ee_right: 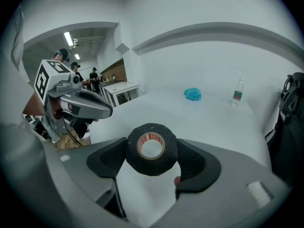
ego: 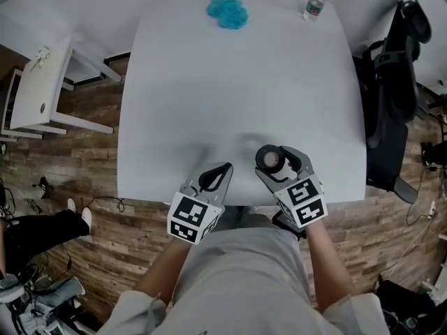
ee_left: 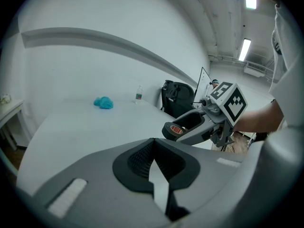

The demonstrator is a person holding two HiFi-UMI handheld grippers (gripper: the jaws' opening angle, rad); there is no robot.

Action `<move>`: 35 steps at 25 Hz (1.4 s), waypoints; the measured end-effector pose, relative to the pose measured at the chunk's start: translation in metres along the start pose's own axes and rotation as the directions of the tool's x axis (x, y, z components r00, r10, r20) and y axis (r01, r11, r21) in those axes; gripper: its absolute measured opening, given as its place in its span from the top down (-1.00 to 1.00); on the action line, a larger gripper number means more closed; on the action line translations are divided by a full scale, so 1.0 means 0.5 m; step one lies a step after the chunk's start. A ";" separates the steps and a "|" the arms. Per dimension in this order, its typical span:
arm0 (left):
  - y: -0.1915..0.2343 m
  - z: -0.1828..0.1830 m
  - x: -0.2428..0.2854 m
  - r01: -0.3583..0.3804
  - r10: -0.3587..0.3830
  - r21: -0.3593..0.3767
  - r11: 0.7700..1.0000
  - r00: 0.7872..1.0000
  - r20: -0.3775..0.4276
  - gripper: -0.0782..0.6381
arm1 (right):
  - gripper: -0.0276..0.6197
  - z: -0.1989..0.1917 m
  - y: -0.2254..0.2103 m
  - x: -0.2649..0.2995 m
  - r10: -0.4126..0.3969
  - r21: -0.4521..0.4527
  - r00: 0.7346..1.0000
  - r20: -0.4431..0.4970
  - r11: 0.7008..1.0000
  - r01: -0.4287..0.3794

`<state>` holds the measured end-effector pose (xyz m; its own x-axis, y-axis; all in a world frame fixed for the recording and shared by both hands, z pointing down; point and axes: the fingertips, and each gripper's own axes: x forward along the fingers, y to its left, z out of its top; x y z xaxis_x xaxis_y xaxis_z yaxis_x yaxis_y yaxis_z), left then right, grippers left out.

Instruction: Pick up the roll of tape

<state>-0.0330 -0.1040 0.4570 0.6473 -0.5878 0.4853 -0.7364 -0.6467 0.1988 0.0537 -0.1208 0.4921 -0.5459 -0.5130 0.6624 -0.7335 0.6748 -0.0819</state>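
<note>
The right gripper (ego: pixel 272 160) has its two jaws closed on the roll of tape (ee_right: pixel 164 163), one black pad pressing each side. The roll is black with a pale ring inside, and its hole faces the gripper's camera. It is held a little above the white table (ego: pixel 209 82), close to the near edge and a bit right of the middle. The left gripper (ee_left: pixel 153 141) is just beside it over the same edge, its jaws closed at the tips with nothing between them. By the far edge lies a blue cloth (ego: pixel 228 11), and a small water bottle (ego: pixel 315 4) stands near the far right corner
</note>
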 end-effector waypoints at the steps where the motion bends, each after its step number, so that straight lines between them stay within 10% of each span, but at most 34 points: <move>1: -0.002 0.002 -0.004 -0.005 0.005 0.012 1.000 1.000 0.001 0.73 | -0.14 0.002 0.004 -0.004 0.002 -0.001 1.000 0.003 1.000 -0.002; 35: -0.020 0.065 -0.031 -0.020 0.018 0.065 0.998 0.999 0.043 0.73 | -0.13 0.054 0.050 -0.056 0.049 -0.064 0.998 0.041 0.997 -0.046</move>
<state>-0.0293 -0.1044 0.4202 0.6422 -0.6196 0.4513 -0.7350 -0.6649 0.1330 0.0394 -0.1038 0.4515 -0.5972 -0.5010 0.6263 -0.6803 0.7301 -0.0646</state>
